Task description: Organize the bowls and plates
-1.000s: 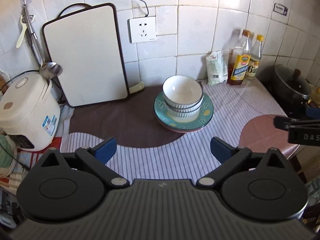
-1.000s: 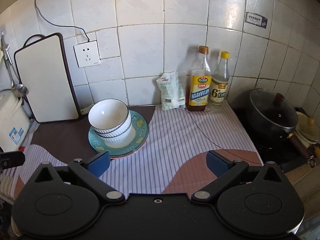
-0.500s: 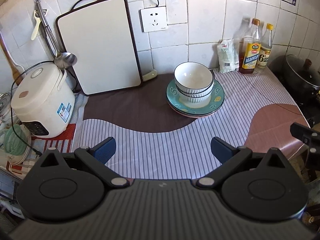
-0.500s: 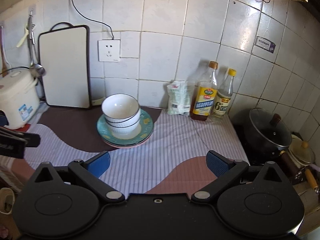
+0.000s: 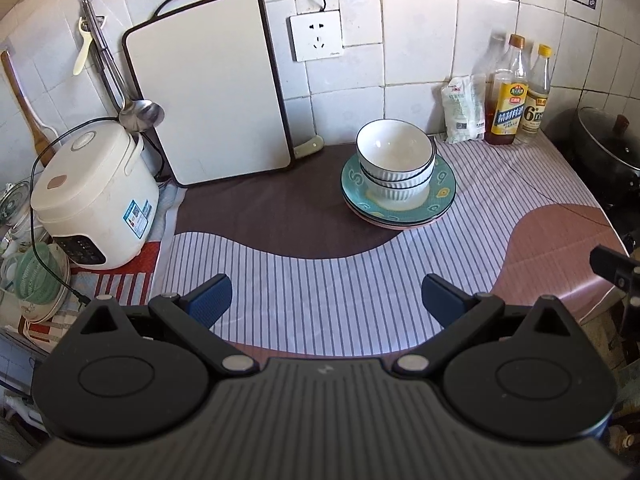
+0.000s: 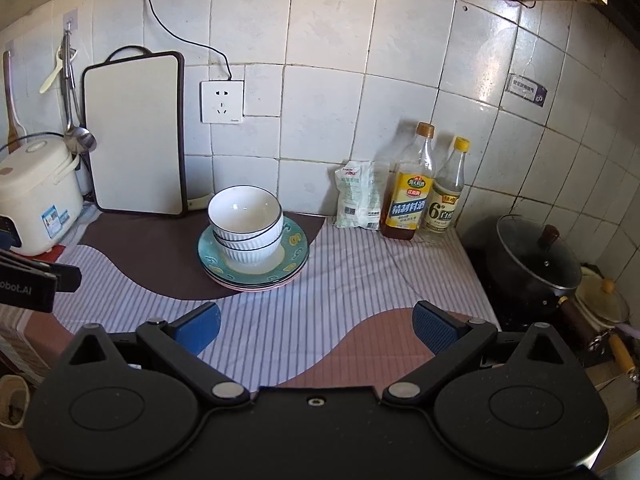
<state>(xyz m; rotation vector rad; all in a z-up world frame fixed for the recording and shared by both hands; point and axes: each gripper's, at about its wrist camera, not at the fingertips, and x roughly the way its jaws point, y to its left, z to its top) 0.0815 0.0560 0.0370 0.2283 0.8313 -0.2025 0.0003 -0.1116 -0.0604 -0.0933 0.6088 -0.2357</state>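
- The worktop (image 5: 320, 280) under its striped cloth lies mostly bare in front, so there is plenty of open room between both tools and the crockery.
- Cutting board (image 5: 208, 88) leans on the tiled wall just left of the stack; rice cooker (image 5: 92, 200) sits further left, a black pot (image 6: 536, 264) far right.
- Plates (image 6: 292, 256) sit stacked near the back wall, bowls (image 6: 244, 216) nested on top, all tidy by the look of it.
- Bottles (image 6: 408, 196) stand to the right, apart from the stack.
- Left tool (image 5: 326, 298) hangs wide and empty, well short of the stack; right tool (image 6: 316, 326) is likewise wide, holding nothing.
- Risk: the bowls ride high and look slightly off-centre, so a nudge could tip them onto the plates.
- A leftward sweep could clip the leaning board.
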